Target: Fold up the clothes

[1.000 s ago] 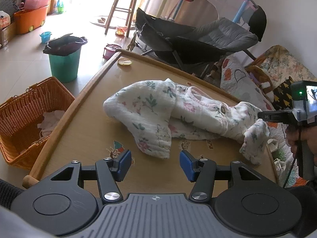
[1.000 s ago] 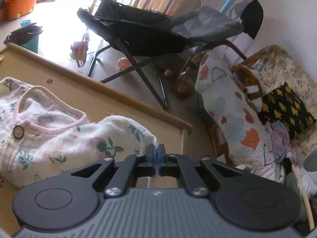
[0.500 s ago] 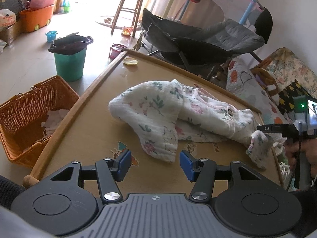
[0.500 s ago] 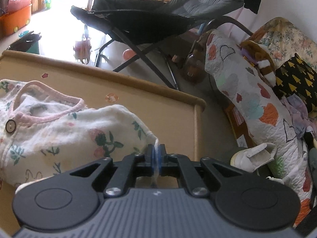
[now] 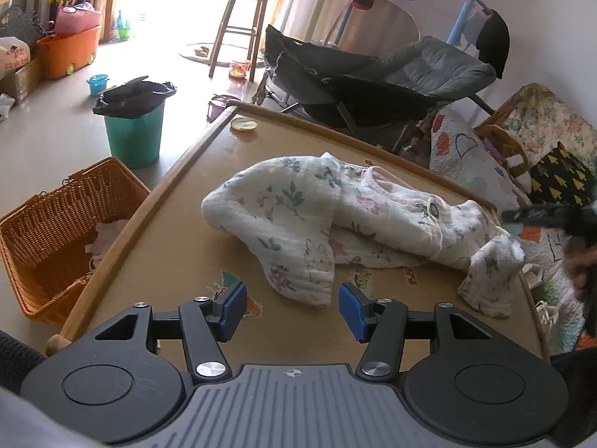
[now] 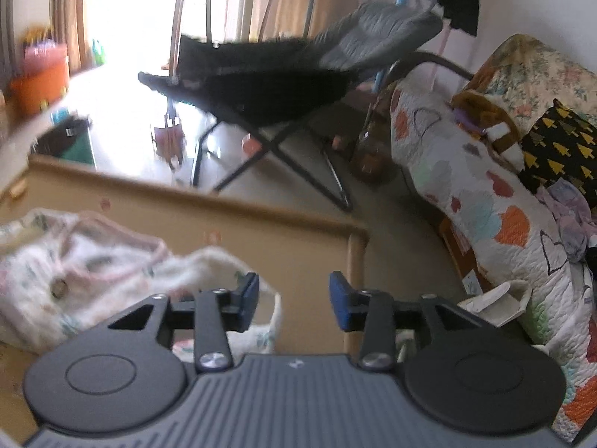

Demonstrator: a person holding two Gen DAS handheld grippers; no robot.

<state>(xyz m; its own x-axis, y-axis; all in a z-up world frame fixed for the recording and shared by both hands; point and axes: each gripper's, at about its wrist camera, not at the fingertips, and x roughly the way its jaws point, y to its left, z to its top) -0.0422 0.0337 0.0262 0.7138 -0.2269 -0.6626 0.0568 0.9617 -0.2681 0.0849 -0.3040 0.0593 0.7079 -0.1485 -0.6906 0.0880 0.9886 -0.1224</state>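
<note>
With the floral garment (image 5: 335, 220) lying rumpled mid-counter (image 5: 156, 261), the right tool (image 6: 293, 300) has just been opening, nothing between its jaws; the left tool (image 5: 292, 308) hovers wide before the near sleeve, which likely needs grasping next.

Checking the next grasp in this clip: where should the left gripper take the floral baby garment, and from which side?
Probably the sleeve cuff of the floral garment: it lies flat, pointing at the left gripper, whose jaws stand open just short of it. Come from the near table edge, jaws straddling the cuff.
</note>
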